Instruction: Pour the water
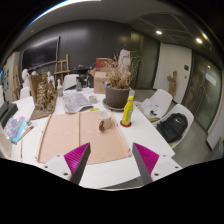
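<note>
Tool (111, 162) released, magenta pads (76, 157) spread wide with nothing between them, held above the near edge of a white counter (50, 172). Just ahead, a brown paper sheet (84, 135). Beyond it, upright, a yellow bottle (128, 109), just beside a potted dry plant (118, 92). Right of the counter, a chair (172, 124).

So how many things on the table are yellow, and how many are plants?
Yellow bottle: 1
Potted plant: 1
Total: 2
The tongs are open, holding nothing.
</note>
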Demonstrator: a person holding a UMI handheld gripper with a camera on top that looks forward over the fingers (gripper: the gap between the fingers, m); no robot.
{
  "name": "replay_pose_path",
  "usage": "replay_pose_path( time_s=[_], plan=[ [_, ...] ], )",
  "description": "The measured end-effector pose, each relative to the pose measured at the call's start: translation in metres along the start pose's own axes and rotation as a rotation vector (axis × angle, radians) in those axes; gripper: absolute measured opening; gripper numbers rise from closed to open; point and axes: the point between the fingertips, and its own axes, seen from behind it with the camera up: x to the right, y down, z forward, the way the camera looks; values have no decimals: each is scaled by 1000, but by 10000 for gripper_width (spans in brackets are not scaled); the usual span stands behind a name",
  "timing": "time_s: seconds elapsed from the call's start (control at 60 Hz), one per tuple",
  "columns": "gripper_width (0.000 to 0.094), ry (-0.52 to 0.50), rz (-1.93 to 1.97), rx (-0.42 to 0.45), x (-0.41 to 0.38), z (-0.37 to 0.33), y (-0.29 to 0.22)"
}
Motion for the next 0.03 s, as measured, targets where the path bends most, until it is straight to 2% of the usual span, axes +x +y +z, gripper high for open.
replay_pose_path(
  time_s=[0.033],
  plan=[
    [860,2,2,1,-1,-1,-1]
  ],
)
